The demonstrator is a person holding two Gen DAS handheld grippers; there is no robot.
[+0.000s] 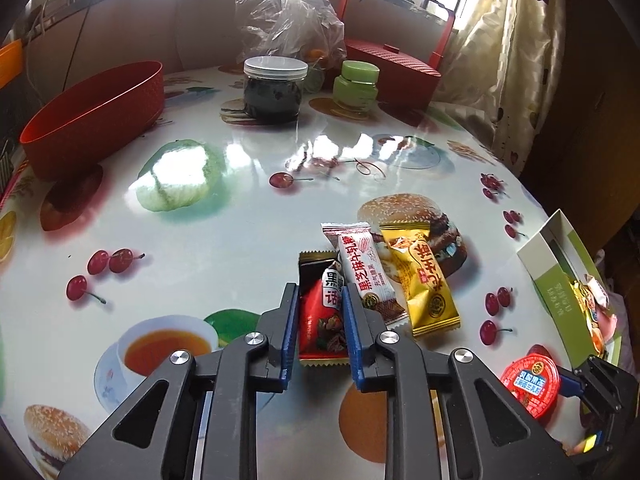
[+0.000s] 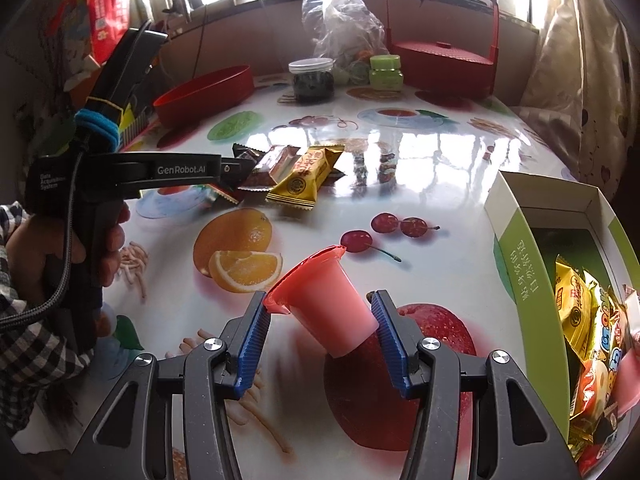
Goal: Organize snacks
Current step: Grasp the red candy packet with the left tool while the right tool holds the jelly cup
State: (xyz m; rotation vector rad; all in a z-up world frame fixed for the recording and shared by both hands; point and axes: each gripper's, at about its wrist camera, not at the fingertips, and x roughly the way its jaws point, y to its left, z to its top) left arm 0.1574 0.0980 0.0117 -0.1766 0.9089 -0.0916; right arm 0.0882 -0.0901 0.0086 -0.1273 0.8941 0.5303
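Left gripper (image 1: 322, 312) is clamped on the red packet (image 1: 321, 320) near the tabletop's (image 1: 240, 216) right edge, right gripper (image 2: 320, 320) grips the jelly cup (image 2: 324, 304), so lift straight up and don't drag the neighbouring packets.

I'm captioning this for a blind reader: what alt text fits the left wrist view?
The left gripper has its jaws shut on a red-and-black snack packet on a glossy fruit-print table, beside a white packet and a gold packet.
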